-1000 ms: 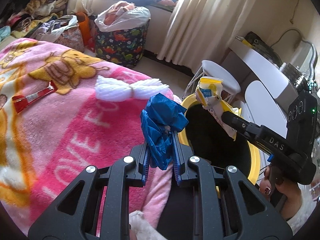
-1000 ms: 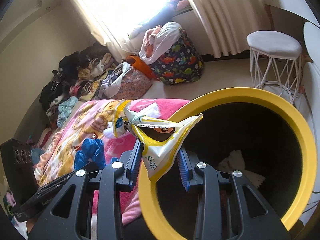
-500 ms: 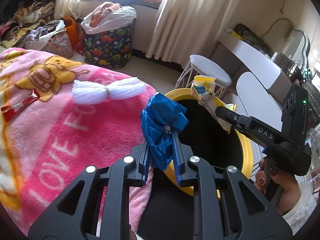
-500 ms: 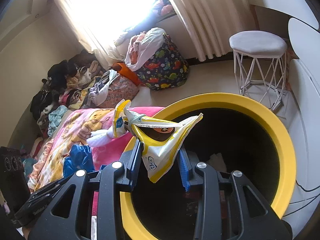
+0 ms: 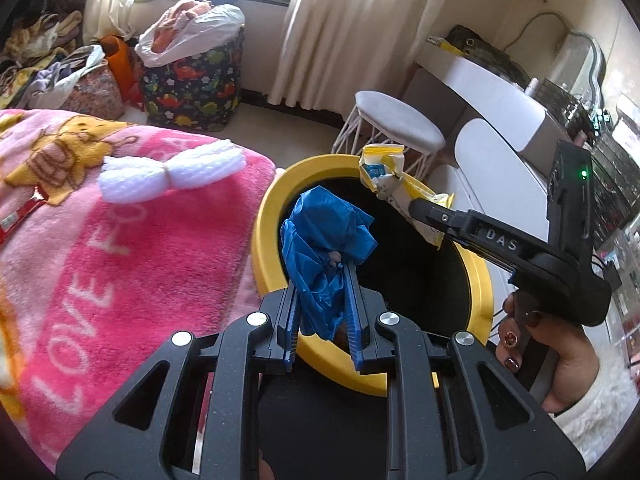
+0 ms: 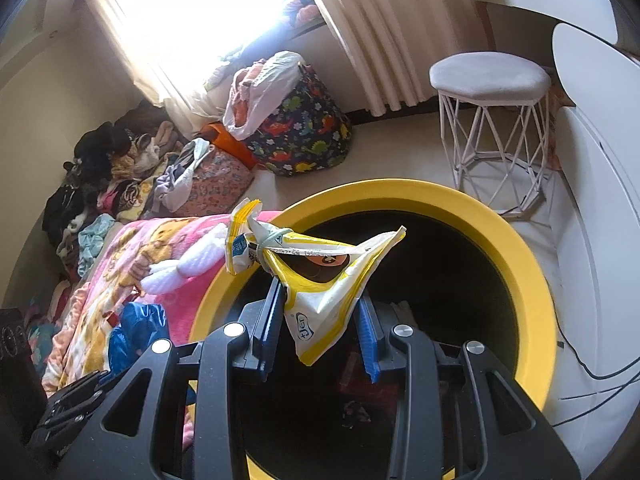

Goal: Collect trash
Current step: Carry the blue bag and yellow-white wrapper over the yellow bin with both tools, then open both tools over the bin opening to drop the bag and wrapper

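Pink blanket (image 5: 120, 248) covers the left side, a white bundle (image 5: 172, 168) lying on it. Next to it, the left gripper (image 5: 322, 280) is clamped on a crumpled blue bag (image 5: 324, 248), whose long axis runs up along the fingers, over the near rim of the yellow bin (image 5: 272, 216). Further right, the right gripper (image 6: 318, 300) pinches a yellow-white wrapper (image 6: 320, 276) above the bin's dark opening, its tied end pointing left, its tip hanging down.

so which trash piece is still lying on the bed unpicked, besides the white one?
The red wrapper at the blanket's left edge; the blue bag and yellow wrapper are in claws.
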A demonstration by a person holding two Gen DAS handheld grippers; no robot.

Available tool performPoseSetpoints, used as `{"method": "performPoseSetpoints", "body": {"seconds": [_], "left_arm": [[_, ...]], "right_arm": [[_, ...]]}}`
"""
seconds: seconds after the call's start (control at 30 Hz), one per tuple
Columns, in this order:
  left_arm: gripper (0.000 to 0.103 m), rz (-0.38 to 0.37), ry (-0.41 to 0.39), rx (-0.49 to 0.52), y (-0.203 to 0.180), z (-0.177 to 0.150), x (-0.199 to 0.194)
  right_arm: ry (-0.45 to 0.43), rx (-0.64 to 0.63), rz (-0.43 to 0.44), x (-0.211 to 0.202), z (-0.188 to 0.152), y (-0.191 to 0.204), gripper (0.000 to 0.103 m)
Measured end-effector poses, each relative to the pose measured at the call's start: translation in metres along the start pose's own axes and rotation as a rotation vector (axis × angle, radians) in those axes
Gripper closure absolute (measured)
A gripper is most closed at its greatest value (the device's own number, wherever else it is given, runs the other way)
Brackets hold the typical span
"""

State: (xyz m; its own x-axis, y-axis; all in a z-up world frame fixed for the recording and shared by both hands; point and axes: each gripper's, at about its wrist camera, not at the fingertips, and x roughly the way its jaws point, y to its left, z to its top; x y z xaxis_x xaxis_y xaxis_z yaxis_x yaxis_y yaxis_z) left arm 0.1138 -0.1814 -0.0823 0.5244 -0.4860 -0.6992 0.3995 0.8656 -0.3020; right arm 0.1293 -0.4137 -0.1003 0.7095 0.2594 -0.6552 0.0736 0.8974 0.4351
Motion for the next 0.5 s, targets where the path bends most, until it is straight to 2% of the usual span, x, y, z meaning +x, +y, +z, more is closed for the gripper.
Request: {"method": "performPoseSetpoints", "body": {"seconds": [0.23, 0.5], "left_arm": [[0.089, -0.024, 0.018, 0.034, -0.012, -0.002, 0.010], [0.089, -0.033, 0.050, 0.064, -0.024, -0.001, 0.025]], "right_arm": [[0.032, 0.015, -0.019, 0.004, -0.002, -0.010, 0.069], [0.030, 0.038, -0.024, 0.002, 0.000, -0.017, 0.068]]}}
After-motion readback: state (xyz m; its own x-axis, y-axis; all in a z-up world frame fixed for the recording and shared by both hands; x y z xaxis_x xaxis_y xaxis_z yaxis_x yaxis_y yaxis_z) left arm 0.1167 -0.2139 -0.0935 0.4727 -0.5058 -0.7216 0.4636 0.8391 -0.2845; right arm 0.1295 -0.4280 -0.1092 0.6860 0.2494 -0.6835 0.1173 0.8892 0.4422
